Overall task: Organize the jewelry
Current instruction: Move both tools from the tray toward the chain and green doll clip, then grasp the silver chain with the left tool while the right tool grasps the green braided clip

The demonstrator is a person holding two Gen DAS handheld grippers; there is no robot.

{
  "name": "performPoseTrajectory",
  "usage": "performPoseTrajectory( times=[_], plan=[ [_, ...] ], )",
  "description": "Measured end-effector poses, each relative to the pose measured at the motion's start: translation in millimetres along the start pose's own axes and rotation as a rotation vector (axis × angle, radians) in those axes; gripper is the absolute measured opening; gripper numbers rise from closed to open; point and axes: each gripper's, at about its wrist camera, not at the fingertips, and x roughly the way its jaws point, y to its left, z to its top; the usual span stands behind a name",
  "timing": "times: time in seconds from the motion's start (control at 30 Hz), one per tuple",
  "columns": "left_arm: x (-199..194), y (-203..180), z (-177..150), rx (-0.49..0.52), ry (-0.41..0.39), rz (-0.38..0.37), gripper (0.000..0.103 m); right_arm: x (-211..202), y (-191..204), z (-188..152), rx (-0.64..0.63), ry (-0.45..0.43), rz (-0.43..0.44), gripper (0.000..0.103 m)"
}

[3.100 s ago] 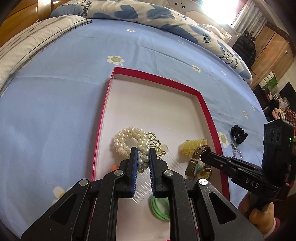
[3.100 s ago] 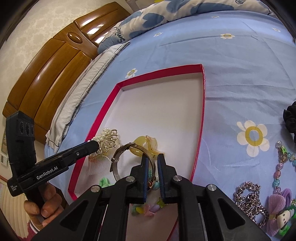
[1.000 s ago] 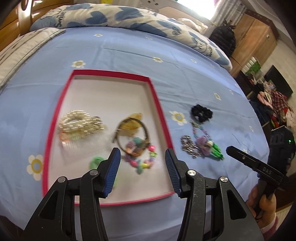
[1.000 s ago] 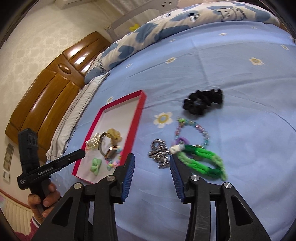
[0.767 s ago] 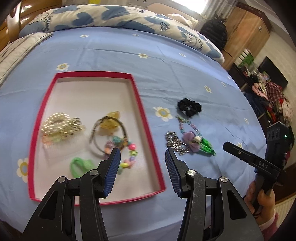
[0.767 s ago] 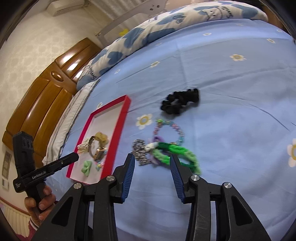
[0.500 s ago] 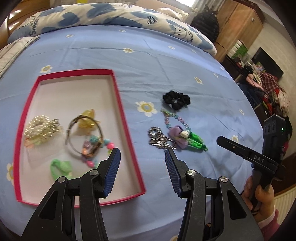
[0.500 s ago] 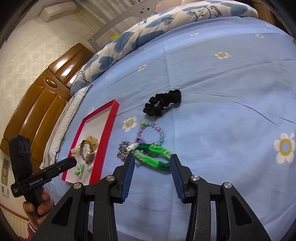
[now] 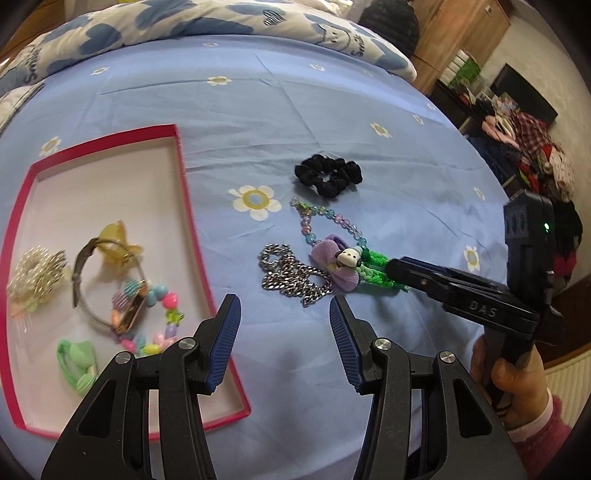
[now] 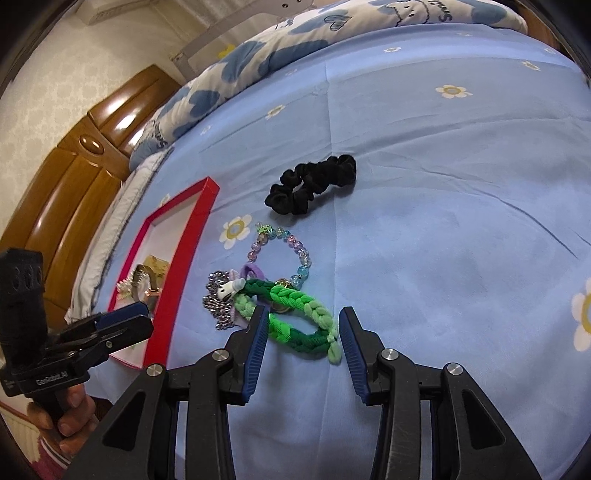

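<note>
A red-rimmed tray (image 9: 190, 206) (image 10: 184, 251) lies on the blue bedspread and holds a pearl comb (image 9: 35, 273), a watch (image 9: 110, 291), a bead bracelet (image 9: 162, 317) and a green clip (image 9: 77, 362). Right of it lie a silver chain (image 9: 291, 275) (image 10: 216, 295), a purple bow clip (image 9: 338, 264), a green braided band (image 10: 295, 314), a pastel bead bracelet (image 9: 325, 218) (image 10: 291, 243) and a black scrunchie (image 9: 327, 177) (image 10: 314, 184). My left gripper (image 9: 284, 332) is open above the chain. My right gripper (image 10: 301, 343) (image 9: 391, 267) is open, its jaws either side of the green band.
A blue-and-white quilt (image 9: 221, 18) is bunched at the far end of the bed. A wooden headboard (image 10: 74, 184) stands at the left in the right wrist view. A wardrobe (image 9: 465, 40) and a pile of clothes (image 9: 532, 147) are off the bed's right side.
Both grippers let go of the pieces they held in the tray, opened and moved right. The right gripper has closed in on the green band; the left now hovers by the chain.
</note>
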Motion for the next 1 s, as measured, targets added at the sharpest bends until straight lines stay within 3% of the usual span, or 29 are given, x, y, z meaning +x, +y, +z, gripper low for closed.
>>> performPoseTrajectory(
  times=[0.13, 0.3, 0.4, 0.57, 0.67, 0.7, 0.83, 0.87, 1.0],
  plan=[
    [15.0, -10.6, 4.0, 0.064, 0.032, -0.002, 0.049, 8.9, -2.1, 2.8, -0.011, 0.01, -0.005, 0.041],
    [39.4, -21.2, 10.8, 0.135, 0.079, 0.04, 0.054, 9.4, -7.1, 5.1, -0.013, 0.008, -0.009, 0.014],
    [54.2, -23.7, 15.1, 0.157, 0.109, 0.064, 0.059, 2.4, -13.3, 5.6, 0.002, -0.009, -0.008, 0.01],
    [70.5, -29.7, 14.0, 0.198, 0.128, 0.111, 0.058, -14.7, -26.4, 6.1, 0.043, -0.048, 0.004, 0.009],
    [70.2, -33.4, 12.2, 0.231, 0.119, 0.105, 0.029, -22.4, -32.1, 7.1, 0.061, -0.061, 0.013, 0.009],
    [70.3, -32.6, 12.2, 0.227, 0.124, 0.087, 0.012, -23.6, -31.9, 7.3, 0.065, -0.063, 0.018, 0.008],
    [63.0, -29.3, 10.6, 0.223, 0.103, 0.075, 0.012, -26.0, -29.3, 7.7, 0.068, -0.07, 0.026, 0.007],
    [60.2, -29.1, 10.0, 0.22, 0.099, 0.07, 0.012, -26.7, -27.6, 7.1, 0.07, -0.072, 0.035, 0.0],
    [42.1, -30.3, 7.6, 0.201, 0.057, 0.042, 0.012, -29.4, -18.8, 7.7, 0.051, -0.084, 0.037, 0.0]
  ],
)
